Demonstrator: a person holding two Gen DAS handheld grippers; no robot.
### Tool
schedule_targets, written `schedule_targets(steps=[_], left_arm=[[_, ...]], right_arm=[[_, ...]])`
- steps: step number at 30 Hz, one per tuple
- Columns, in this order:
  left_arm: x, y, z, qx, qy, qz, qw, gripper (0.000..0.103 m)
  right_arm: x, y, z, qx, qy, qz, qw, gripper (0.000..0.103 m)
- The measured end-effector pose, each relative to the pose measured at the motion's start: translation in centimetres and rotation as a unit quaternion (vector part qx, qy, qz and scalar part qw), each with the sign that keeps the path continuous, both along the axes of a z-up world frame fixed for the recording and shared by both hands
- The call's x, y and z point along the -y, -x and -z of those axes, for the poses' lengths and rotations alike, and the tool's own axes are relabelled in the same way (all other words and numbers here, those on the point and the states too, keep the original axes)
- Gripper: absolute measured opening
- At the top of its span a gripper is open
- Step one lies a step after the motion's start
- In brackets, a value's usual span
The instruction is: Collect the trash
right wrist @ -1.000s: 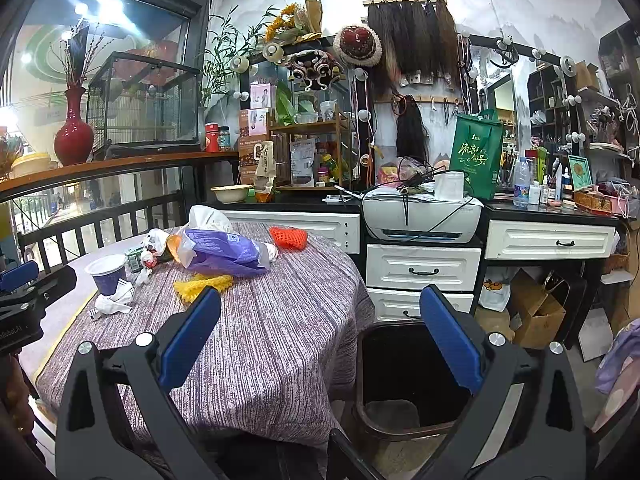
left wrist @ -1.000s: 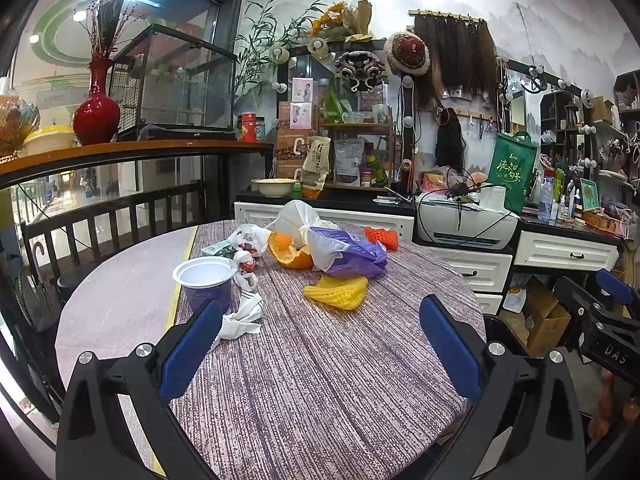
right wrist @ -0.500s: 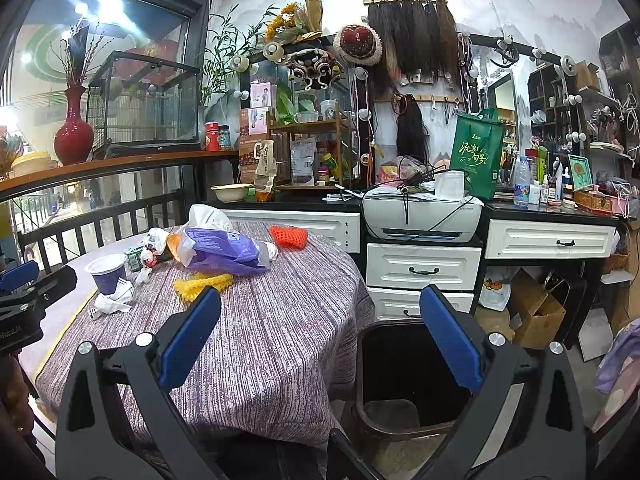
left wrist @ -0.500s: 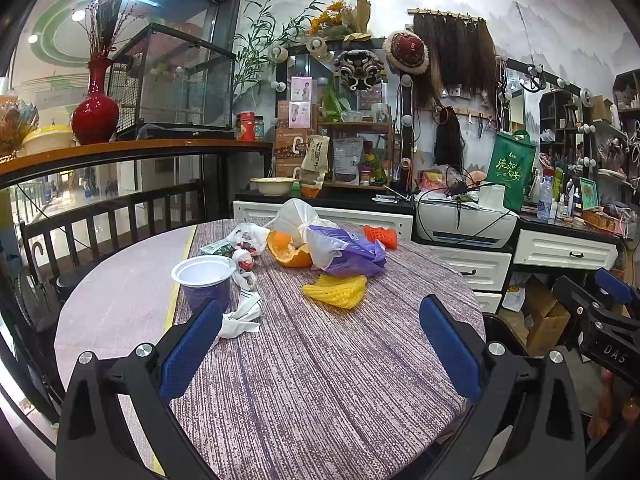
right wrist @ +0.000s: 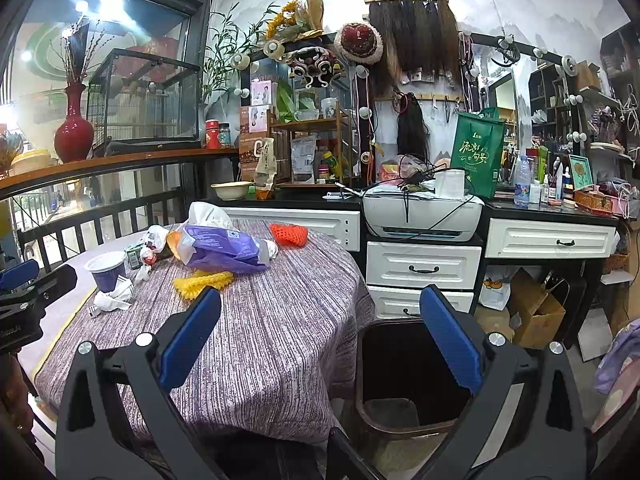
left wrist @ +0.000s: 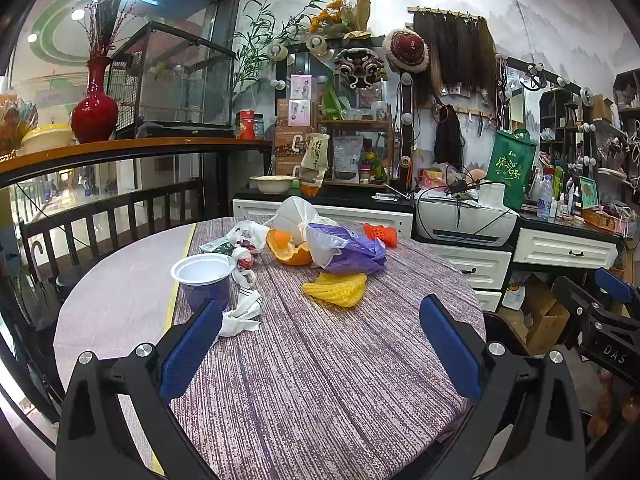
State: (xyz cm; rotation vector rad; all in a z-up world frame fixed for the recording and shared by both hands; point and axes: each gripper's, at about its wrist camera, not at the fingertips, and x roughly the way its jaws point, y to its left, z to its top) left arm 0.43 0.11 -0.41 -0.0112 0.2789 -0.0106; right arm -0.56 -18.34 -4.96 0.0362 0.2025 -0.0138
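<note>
Fingers, left gripper (left wrist: 320,344): blue-padded, spread wide, nothing between them, held above the near part of the round counter (left wrist: 320,380); fingers, right gripper (right wrist: 320,340): likewise spread and empty, held off the counter's right edge, over the dark trash bin (right wrist: 400,420) on the floor beside it.

Counter: covered by a purple-and-white striped cloth; bare pale surface showing at its left side.

Trash, all on the far half of the counter:
- purple cup (left wrist: 206,280) with white interior, upright, at the cloth's left edge, just ahead of the left finger;
- crumpled white tissue (left wrist: 240,316), touching the cup's right side;
- small red-and-white wrapper (left wrist: 245,258) and green packet (left wrist: 216,245), behind the cup;
- white plastic bag (left wrist: 248,232), farther back;
- orange peel (left wrist: 290,250), cupped open, middle of the group;
- purple plastic bag (left wrist: 352,252), lying against the peel's right side, with a white bag (left wrist: 292,214) standing behind it;
- yellow foam net (left wrist: 336,288), nearest item in the middle, just in front of the purple bag;
- orange foam net (left wrist: 380,234), at the far right edge.

Background: white drawer unit (right wrist: 424,268) and printer (right wrist: 420,212) behind the bin; red vase (left wrist: 94,112) on the curved wooden rail.
</note>
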Motion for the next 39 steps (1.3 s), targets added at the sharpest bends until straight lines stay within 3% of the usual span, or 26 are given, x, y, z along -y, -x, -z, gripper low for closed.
schedule_targets(steps=[17, 23, 26, 30, 33, 39], left_arm=[[-0.1, -0.2, 0.2, -0.006, -0.005, -0.004, 1.0000, 0.098], [-1.4, -2.3, 1.4, -0.059, 0.003, -0.008, 0.9982, 0.098], [-2.5, -3.6, 2.2, -0.095, 0.006, -0.009, 0.9954, 0.098], [-4.4, -5.2, 3.4, -0.141, 0.012, -0.012, 0.9899, 0.098], [-6.2, -6.5, 3.9, -0.158, 0.008, -0.024, 0.9871, 0.098], [-10.1, -9.5, 3.2, -0.180, 0.022, -0.044, 0.9825, 0.098]], right_arm=[[-0.2, -0.3, 0.2, -0.005, 0.008, -0.003, 1.000, 0.098], [-1.9, -1.7, 1.2, -0.056, 0.030, -0.043, 0.997, 0.098], [-3.4, -2.7, 1.6, -0.079, 0.058, -0.078, 0.992, 0.098], [-4.8, -5.7, 2.3, -0.137, 0.058, -0.115, 0.982, 0.098], [-5.7, -9.1, 3.2, -0.200, 0.048, -0.138, 0.969, 0.098], [-7.1, -12.6, 3.8, -0.228, 0.049, -0.150, 0.961, 0.098]])
